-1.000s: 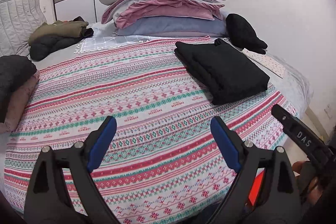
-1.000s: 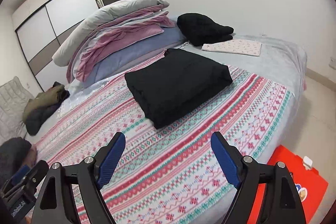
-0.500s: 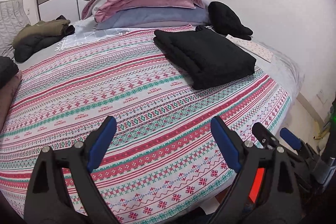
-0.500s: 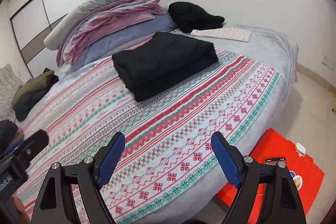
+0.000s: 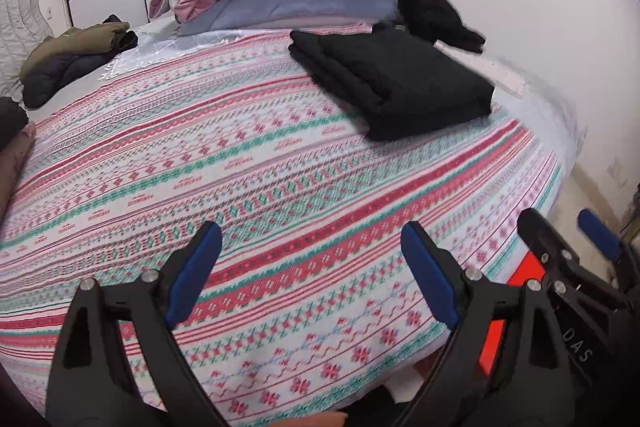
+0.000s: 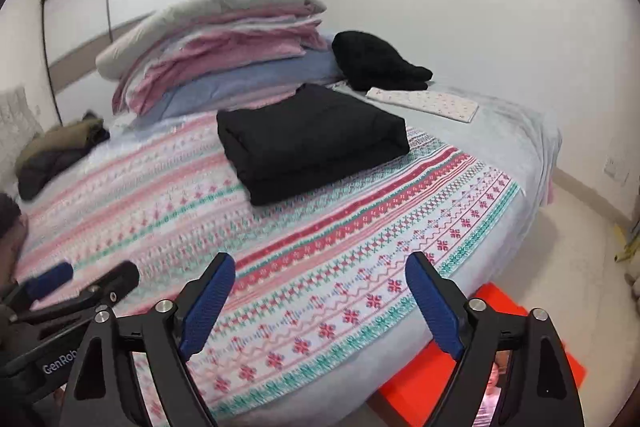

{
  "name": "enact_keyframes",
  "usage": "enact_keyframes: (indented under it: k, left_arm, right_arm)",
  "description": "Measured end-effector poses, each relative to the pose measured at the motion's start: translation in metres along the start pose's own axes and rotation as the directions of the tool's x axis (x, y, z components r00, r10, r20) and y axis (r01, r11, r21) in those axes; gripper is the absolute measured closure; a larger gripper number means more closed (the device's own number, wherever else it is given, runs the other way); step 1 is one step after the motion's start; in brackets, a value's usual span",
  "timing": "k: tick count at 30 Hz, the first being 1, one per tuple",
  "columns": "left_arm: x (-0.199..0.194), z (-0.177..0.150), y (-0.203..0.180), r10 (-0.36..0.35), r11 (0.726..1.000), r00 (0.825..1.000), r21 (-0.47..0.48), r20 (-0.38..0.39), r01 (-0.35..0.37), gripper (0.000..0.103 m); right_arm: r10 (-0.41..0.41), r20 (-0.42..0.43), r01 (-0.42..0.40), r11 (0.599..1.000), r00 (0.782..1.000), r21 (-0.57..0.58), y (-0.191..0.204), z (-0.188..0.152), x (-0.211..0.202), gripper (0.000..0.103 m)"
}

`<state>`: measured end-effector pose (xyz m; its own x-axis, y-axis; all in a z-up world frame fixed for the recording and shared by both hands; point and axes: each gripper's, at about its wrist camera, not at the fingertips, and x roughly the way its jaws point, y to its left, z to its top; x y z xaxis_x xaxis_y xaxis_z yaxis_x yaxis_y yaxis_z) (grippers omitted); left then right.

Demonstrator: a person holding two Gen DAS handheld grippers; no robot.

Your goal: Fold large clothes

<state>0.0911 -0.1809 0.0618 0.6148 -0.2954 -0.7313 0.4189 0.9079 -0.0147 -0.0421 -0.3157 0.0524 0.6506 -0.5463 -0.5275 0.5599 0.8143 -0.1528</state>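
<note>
Bedding covered nearly everything in both views: a round bed (image 6: 532, 147) with a pale grey sheet carried a large knitted-pattern blanket (image 5: 256, 195) in red, pink, green and white stripes, spread flat across most of the mattress. At the far side of the bed rose a tall stack of folded quilts (image 6: 224, 39), a grey-white one on top, pink ones under it and a pale blue one at the bottom. The task's thing, a black garment folded into a thick rectangle (image 6: 312, 139), lay on the striped blanket toward the far right part of the bed, just in front of the quilt stack. Behind it and near the wall sat a loose black bundle of clothing (image 6: 376, 61), with a flat white cloth with small red print (image 6: 424, 103) beside it on the grey sheet. At the far left edge lay an olive-green and dark jacket heap (image 5: 72, 59). On the floor by the bed's near right side sat a bright red flat box (image 6: 436, 379); what it held could not be made out. The left gripper (image 5: 312, 275) hung above the near edge of the blanket with its blue-padded jaws spread wide and nothing between them. The right gripper (image 6: 320, 303) was likewise released, jaws apart and holding nothing, just beside the left one.
</note>
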Motion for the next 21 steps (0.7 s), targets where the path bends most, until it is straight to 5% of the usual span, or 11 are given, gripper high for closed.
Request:
enact_keyframes:
  k: [12, 16, 21]
  left_arm:
    - [0.004, -0.004, 0.002, -0.006, 1.0, 1.0, 0.004, -0.013, 0.006, 0.012]
    - [0.006, -0.004, 0.005, 0.018, 1.0, 1.0, 0.006, -0.012, -0.018, 0.001]
    - [0.005, -0.003, 0.005, -0.005, 1.0, 1.0, 0.009, -0.007, 0.005, 0.001]
  right_arm:
    - [-0.054, -0.053, 0.055, 0.998, 0.997, 0.016, -0.003, -0.006, 0.015, 0.002]
    - [-0.063, -0.059, 0.064, 0.998, 0.996, 0.014, -0.002, -0.006, 0.016, 0.001]
    - [-0.069, -0.062, 0.07, 0.997, 0.996, 0.018, -0.002, -0.006, 0.017, 0.0]
